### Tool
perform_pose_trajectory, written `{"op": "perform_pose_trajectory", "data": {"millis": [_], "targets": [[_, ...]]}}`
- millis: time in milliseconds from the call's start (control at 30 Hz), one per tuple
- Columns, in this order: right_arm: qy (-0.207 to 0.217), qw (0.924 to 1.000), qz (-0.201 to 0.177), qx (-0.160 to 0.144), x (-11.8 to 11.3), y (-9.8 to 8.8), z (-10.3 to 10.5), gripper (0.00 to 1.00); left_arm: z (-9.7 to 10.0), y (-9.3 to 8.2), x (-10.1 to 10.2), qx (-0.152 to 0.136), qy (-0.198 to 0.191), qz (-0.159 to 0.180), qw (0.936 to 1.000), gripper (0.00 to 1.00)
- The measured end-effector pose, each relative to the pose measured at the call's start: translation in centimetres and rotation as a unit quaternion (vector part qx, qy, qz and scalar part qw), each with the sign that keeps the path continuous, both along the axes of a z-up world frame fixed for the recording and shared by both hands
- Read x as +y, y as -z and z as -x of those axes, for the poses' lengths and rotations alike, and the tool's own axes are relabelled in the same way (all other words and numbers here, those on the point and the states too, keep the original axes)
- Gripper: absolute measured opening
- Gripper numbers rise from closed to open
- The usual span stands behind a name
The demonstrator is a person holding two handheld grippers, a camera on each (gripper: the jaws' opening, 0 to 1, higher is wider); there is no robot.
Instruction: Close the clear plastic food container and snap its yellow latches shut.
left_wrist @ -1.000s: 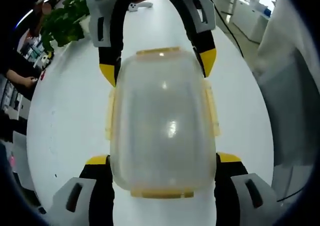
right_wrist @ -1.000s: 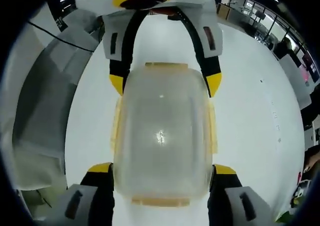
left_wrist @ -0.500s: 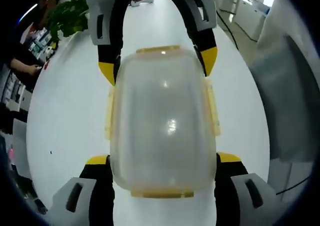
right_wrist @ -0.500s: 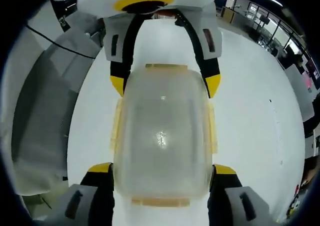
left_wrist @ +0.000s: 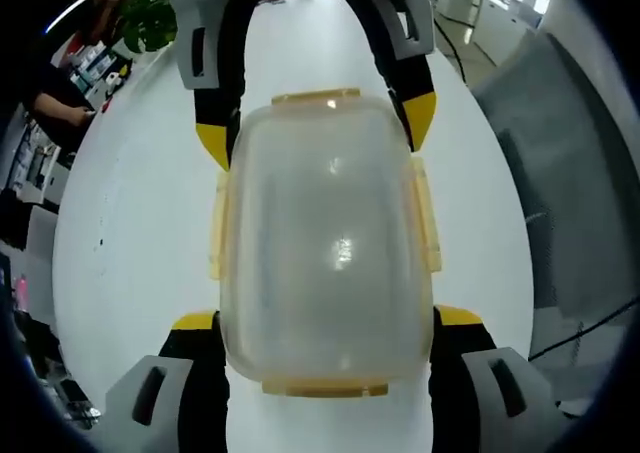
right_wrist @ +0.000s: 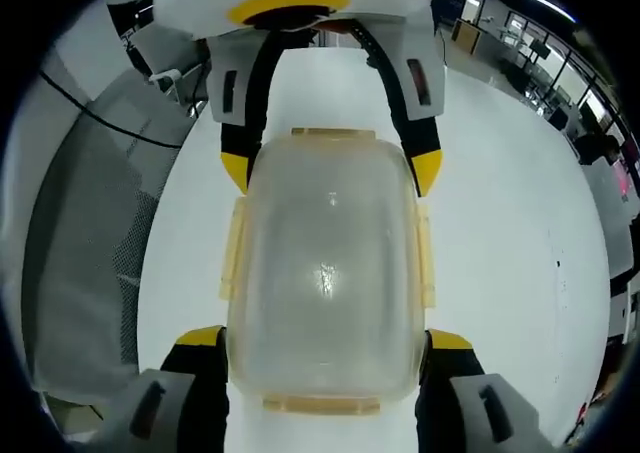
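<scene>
The clear plastic container (left_wrist: pixel 325 243) with its lid on lies lengthwise over the white table (left_wrist: pixel 130 233). Yellow latches (left_wrist: pixel 428 218) run along both long sides and both ends; whether they are snapped I cannot tell. My left gripper (left_wrist: pixel 325 318) is shut on the near end in the left gripper view, its yellow-tipped fingers (left_wrist: pixel 195 321) pressed to the container's sides. My right gripper (left_wrist: pixel 315 131) clamps the far end there. In the right gripper view the same container (right_wrist: pixel 325 273) sits between my right gripper (right_wrist: pixel 324 337) below and my left gripper (right_wrist: pixel 331 168) above.
A green plant (left_wrist: pixel 150 18) and a person's arm (left_wrist: pixel 60 113) are past the table's far left edge. Grey flooring (left_wrist: pixel 570 173) lies beyond the right edge. A black cable (right_wrist: pixel 100 113) crosses grey mesh beside the table in the right gripper view.
The surroundings have swung round in both views, so both hands moved together with the container. The container sits between the jaws as before.
</scene>
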State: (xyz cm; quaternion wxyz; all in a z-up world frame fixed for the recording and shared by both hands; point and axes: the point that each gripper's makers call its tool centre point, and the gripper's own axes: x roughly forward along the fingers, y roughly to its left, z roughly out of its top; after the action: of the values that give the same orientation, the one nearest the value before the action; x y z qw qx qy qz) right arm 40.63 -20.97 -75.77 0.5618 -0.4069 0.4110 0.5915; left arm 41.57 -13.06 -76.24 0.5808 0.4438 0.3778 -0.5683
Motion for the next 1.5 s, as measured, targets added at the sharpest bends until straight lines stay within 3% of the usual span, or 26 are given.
{"op": "perform_pose_trajectory", "data": {"millis": [167, 367, 1200, 1500], "targets": [[-0.003, 1.0000, 0.009, -0.001, 1.6, 0.2, -0.1, 0.77, 0.0, 0.0, 1.7, 0.000, -0.002, 0.006, 1.0000, 0.81], [-0.004, 0.9999, 0.015, 0.001, 1.6, 0.2, -0.9, 0.77, -0.7, 0.1, 1.7, 0.000, 0.000, 0.008, 1.0000, 0.81], [-0.007, 0.9998, 0.019, 0.004, 2.2, 0.1, -8.8, 0.77, -8.8, 0.1, 2.3, 0.005, 0.001, -0.001, 1.0000, 0.81], [-0.010, 0.9997, 0.020, 0.005, 2.2, 0.0, -9.1, 0.78, -9.0, 0.0, 2.4, 0.006, 0.000, -0.005, 1.0000, 0.82]]}}
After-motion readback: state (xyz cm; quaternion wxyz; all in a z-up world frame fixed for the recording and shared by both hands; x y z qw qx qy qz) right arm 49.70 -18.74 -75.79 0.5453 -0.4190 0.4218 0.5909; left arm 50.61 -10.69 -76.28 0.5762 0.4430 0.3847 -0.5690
